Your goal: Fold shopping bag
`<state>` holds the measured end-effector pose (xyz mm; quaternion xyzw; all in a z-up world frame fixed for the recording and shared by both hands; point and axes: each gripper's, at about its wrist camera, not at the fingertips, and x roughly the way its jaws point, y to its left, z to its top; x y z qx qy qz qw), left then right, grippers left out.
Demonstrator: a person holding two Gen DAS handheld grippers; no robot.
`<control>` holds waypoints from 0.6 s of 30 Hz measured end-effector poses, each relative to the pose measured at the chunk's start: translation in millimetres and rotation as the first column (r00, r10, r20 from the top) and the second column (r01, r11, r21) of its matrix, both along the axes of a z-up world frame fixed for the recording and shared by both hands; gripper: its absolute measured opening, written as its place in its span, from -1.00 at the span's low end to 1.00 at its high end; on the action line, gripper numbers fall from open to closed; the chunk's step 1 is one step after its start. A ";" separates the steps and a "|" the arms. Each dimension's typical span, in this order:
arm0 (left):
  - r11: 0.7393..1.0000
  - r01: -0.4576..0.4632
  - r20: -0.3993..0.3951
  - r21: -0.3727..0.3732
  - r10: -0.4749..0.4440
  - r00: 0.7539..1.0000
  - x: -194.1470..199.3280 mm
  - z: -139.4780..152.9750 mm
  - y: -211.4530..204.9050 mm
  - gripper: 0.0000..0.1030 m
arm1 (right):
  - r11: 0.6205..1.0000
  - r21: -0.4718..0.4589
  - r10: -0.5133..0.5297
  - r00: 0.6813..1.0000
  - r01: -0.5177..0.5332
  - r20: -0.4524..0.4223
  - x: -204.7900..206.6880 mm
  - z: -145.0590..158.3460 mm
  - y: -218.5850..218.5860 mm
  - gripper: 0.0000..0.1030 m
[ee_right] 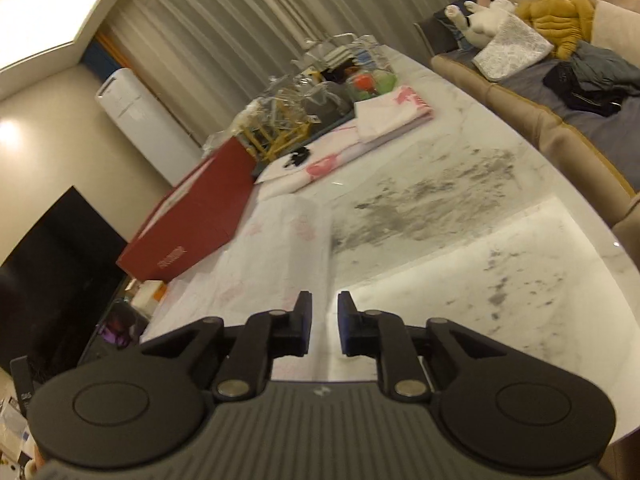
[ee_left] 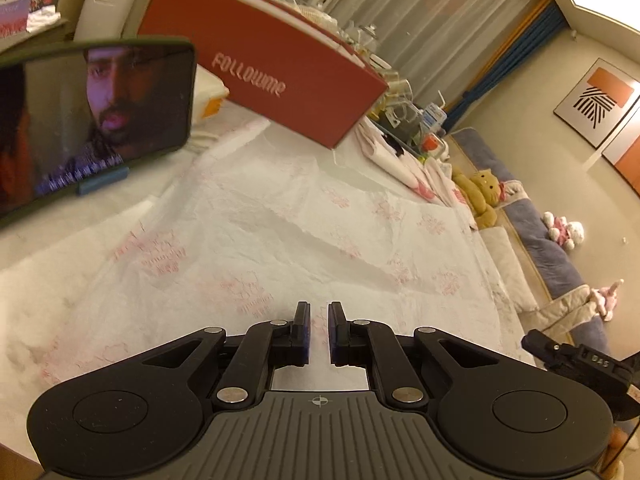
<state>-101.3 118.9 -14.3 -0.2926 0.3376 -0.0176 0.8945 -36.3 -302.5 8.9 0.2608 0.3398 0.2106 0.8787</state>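
White marble table (ee_right: 500, 240) fills most of both views, with grey curtains (ee_right: 224, 40) behind it. The thin white bag (ee_left: 280, 232) with pink prints lies spread flat on the table. The left gripper (ee_left: 319, 332) sits low over the near part of the bag, its jaws almost closed; the bag shows in the thin gap, but I cannot tell if it is pinched. The right gripper (ee_right: 324, 326) is at the bag's right edge with a narrow gap, and I cannot tell if it grips anything. A red box (ee_left: 272, 68) stands behind the bag, a phone (ee_left: 92, 120) to its left, and a sofa (ee_right: 580, 128) has soft toys on it
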 end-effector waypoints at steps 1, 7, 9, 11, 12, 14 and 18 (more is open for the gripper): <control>1.000 -0.007 0.011 0.006 0.007 1.000 -1.9 4.3 1.4 -0.86 | 1.000 0.009 0.013 1.000 -0.013 0.010 1.2 0.6 3.4 -0.62; 0.997 0.083 0.123 0.003 -0.083 0.989 -2.9 36.6 -12.6 -0.86 | 0.989 0.128 0.070 0.996 -0.075 0.047 18.9 5.3 24.9 -0.02; 0.991 0.137 0.123 0.008 -0.136 0.983 6.3 37.6 -25.0 -0.86 | 0.987 0.081 0.129 0.986 -0.137 0.101 19.4 15.8 45.9 -0.03; 0.987 0.162 0.097 0.007 -0.162 0.982 17.7 32.5 -35.4 -0.86 | 0.983 -0.005 0.185 0.976 -0.185 0.116 25.3 18.3 69.4 -0.04; 0.986 0.164 0.080 0.013 -0.164 0.983 22.3 29.6 -39.6 -0.86 | 0.980 -0.047 0.196 0.977 -0.193 0.085 31.5 13.9 79.6 -0.08; 0.986 0.154 0.050 0.058 -0.157 0.986 28.6 25.4 -45.7 -0.86 | 0.968 -0.111 0.229 0.973 -0.225 0.022 42.4 3.0 97.2 -0.20; 0.987 0.132 0.006 0.087 -0.133 0.991 31.8 18.6 -42.5 -0.86 | 0.927 -0.261 0.282 0.959 -0.270 0.010 39.6 -6.3 114.9 -0.29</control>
